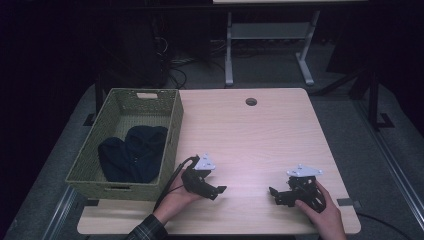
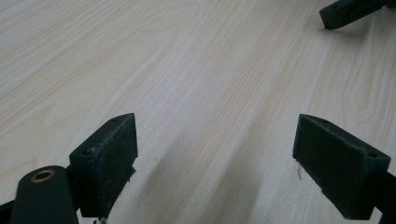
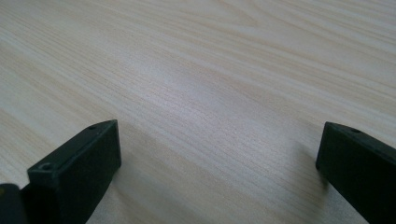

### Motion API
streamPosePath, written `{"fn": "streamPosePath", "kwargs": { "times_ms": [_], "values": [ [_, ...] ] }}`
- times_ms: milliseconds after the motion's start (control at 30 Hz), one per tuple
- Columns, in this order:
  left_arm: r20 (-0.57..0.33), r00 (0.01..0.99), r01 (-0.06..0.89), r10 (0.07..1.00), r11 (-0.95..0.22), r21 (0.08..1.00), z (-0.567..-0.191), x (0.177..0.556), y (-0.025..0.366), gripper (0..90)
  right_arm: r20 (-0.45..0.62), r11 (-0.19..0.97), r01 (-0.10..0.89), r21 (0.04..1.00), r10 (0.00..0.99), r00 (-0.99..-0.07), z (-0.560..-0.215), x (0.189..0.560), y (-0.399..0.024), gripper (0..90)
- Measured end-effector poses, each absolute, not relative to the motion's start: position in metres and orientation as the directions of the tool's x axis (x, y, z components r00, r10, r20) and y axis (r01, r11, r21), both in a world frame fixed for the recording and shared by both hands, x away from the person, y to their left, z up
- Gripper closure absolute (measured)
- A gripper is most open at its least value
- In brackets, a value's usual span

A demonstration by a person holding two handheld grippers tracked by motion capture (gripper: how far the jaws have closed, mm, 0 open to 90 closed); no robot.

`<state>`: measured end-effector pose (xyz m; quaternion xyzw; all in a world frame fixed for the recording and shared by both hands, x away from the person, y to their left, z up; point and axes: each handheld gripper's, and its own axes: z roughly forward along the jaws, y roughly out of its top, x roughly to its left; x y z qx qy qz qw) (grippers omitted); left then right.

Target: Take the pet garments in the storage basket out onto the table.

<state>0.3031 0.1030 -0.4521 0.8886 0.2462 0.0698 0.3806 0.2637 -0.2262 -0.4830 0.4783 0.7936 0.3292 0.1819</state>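
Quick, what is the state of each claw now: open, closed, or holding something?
Left claw: open, holding nothing, over the bare table.
Right claw: open, holding nothing.

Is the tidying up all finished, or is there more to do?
It looks mostly done. The dark cloth already lies inside the woven basket. Nothing is in hand: the left gripper and the right gripper are both open over bare table. No loose items are left on the tabletop.

A dim lab or workshop room: a plain wooden table (image 1: 260, 130) on grey carpet, loose cables (image 1: 175, 67) and another metal-legged bench (image 1: 270, 30) behind.
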Motion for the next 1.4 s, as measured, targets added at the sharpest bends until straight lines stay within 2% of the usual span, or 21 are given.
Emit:
{"fn": "streamPosePath", "kwargs": {
  "times_ms": [1400],
  "values": [
    [-0.054,0.866,0.369,0.497,-0.563,0.739,-0.417,0.313,0.113,13.6,0.027,0.325,0.640,0.696,0.879,-0.476,-0.483,0.264,-0.226,0.0]
  ]
}}
